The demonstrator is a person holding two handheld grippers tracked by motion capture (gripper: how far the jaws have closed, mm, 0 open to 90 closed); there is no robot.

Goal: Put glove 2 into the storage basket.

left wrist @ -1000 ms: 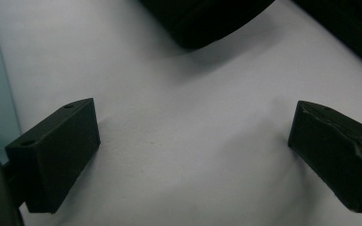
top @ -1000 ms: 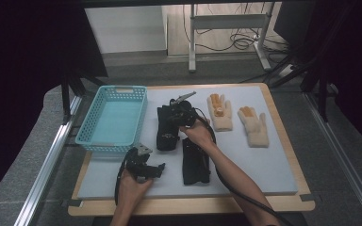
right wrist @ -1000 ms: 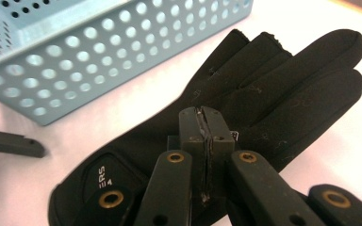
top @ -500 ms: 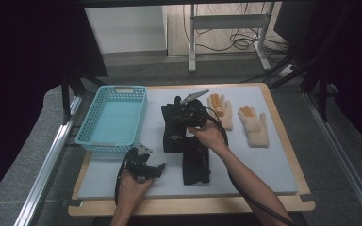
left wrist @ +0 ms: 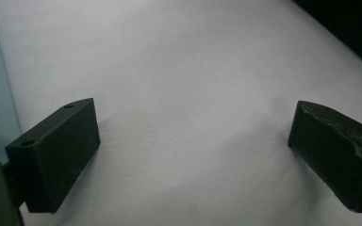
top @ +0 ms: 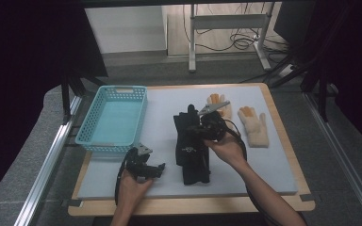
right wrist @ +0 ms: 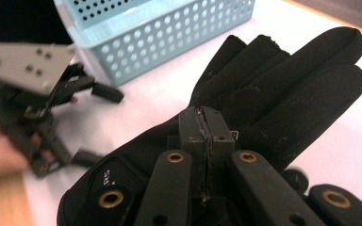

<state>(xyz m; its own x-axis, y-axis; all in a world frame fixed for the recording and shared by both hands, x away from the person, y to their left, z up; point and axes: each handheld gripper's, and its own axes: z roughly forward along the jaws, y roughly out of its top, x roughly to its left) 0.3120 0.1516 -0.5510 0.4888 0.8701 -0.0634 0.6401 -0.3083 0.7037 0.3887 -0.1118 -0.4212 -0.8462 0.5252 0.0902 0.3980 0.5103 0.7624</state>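
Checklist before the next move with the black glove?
1. Right gripper jaws shut: ok.
2. Black fabric glove pinched between those jaws: cannot tell. They meet right over its back, and no fabric shows in the seam.
3. Left gripper open with nothing between its jaws: ok.
4. Light blue perforated plastic basket empty: ok.
5. Left gripper out of the way to the basket: not ok, probably. It sits just in front of the basket's near corner.
6. Second black glove lying flat on the white mat: ok.
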